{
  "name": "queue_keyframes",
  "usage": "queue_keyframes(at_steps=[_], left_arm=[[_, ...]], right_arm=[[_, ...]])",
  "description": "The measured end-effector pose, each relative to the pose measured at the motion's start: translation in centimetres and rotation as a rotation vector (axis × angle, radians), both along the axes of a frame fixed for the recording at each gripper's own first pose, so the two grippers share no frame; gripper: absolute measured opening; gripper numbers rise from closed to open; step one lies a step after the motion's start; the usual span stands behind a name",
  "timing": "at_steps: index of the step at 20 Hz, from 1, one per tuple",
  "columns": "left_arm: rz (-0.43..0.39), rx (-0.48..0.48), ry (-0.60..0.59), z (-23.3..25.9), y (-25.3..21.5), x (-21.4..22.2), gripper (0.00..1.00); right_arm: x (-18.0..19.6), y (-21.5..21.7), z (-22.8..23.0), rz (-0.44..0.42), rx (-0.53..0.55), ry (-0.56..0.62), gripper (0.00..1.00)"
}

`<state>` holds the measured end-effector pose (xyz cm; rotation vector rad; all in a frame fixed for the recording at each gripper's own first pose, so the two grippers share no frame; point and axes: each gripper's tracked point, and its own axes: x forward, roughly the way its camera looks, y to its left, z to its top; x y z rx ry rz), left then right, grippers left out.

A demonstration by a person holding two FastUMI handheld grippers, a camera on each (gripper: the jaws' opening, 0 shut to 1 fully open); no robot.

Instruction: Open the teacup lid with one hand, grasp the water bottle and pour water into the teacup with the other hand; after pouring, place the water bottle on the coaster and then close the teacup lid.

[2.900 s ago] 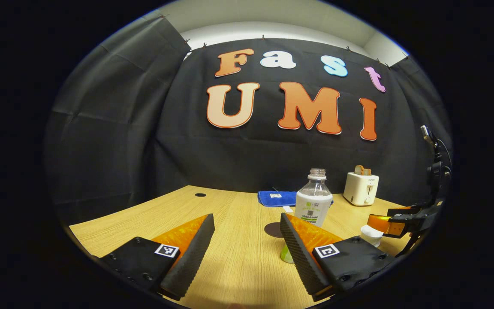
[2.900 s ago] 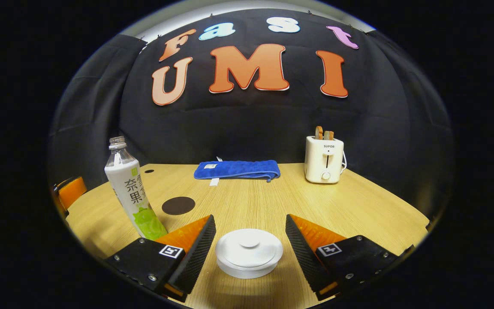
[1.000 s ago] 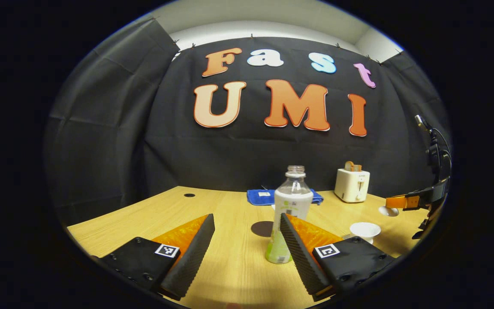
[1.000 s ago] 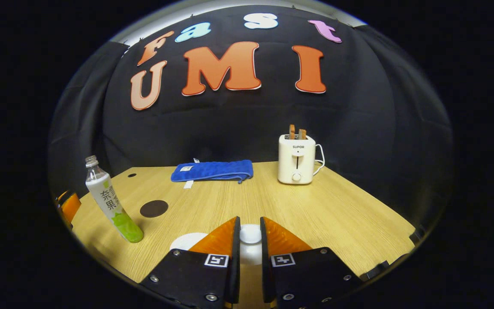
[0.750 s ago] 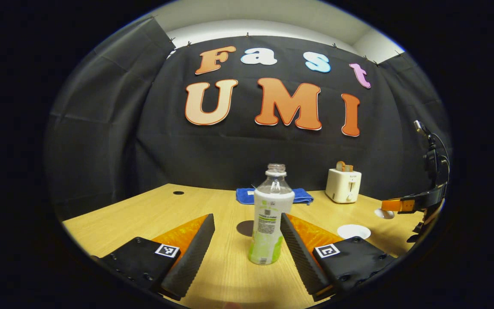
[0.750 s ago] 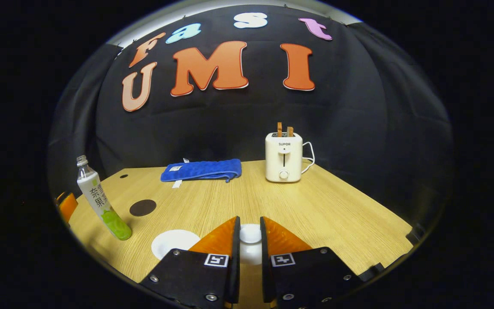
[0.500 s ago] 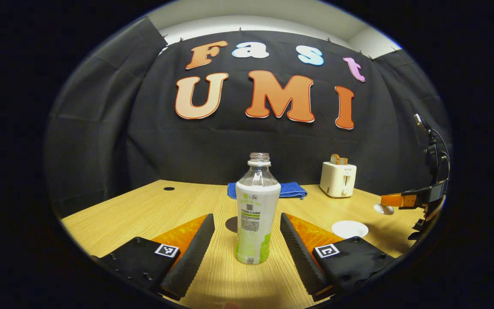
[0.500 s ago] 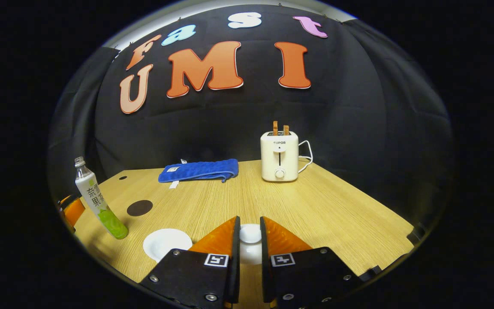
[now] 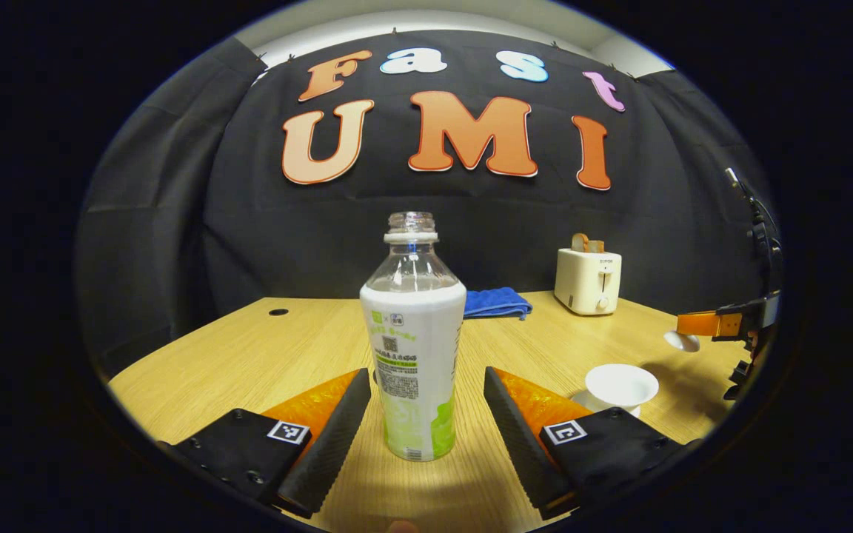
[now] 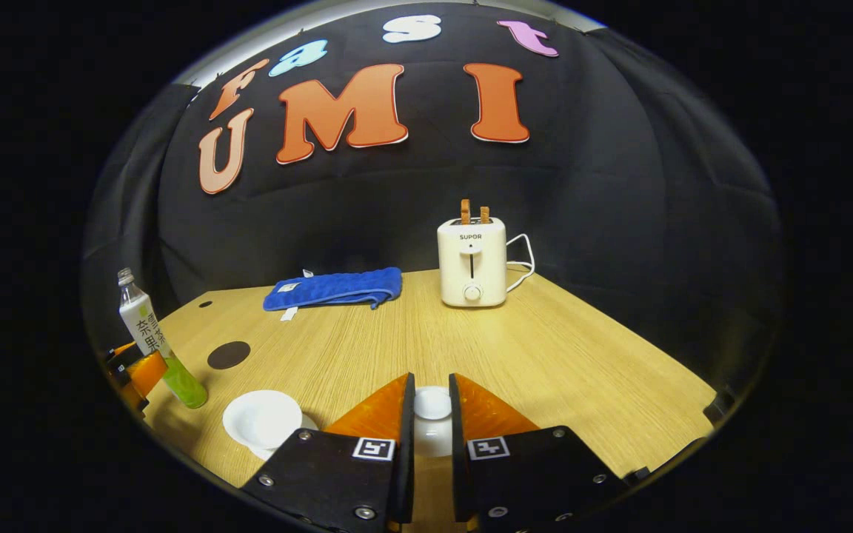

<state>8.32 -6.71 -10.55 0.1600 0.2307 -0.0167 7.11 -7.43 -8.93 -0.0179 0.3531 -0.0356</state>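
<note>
In the left gripper view, the left gripper [image 9: 420, 414] sits at six o'clock with its jaws spread wide, and the water bottle [image 9: 413, 348] stands upright on the bench [image 9: 263, 355] between the two fingers, touching neither as far as the picture tells. The bottle has no cap on it, with clear shoulders above a white and green label. Behind its right shoulder, toward one o'clock, a folded blue towel [image 9: 497, 302] lies at the far edge of the bench, and further toward two o'clock a cream toaster [image 9: 588, 280] stands with toast in its slots. At four o'clock the open white teacup [image 9: 620, 385] sits just beyond the right finger. At three o'clock the right gripper [image 9: 700, 326] hangs above the bench, holding the white lid [image 9: 682, 341] up and well clear of the cup.

The right gripper view looks from the other side. At nine o'clock the bottle [image 10: 151, 337] leans in the distortion, with the left gripper's orange finger [image 10: 144, 370] beside it. A dark round coaster [image 10: 229, 354], hidden behind the bottle in the left gripper view, lies bare just right of the bottle. The teacup [image 10: 262, 419] rests at seven o'clock. At six o'clock the right gripper [image 10: 431, 422] has its jaws narrow, pinching the lid's knob [image 10: 432, 403]. The towel [image 10: 334, 289] and toaster [image 10: 472, 260] stand at the back.
</note>
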Motion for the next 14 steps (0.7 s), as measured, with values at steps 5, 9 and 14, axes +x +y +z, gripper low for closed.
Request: queue_keyframes(at_steps=[5,9,14], left_arm=[[0.001,0.005,0.075,-1.8,-0.2,0.7,0.99],[-0.011,0.030,0.081,-1.7,-0.4,1.0,0.82],[-0.054,0.134,0.097,-1.0,-0.5,1.3,0.64]], right_arm=[[0.1,-0.5,-0.1,0.003,0.033,0.007,0.22],[-0.1,-0.5,0.1,0.006,0.043,0.005,0.22],[-0.2,-0.4,0.0,0.013,0.042,0.009,0.22]])
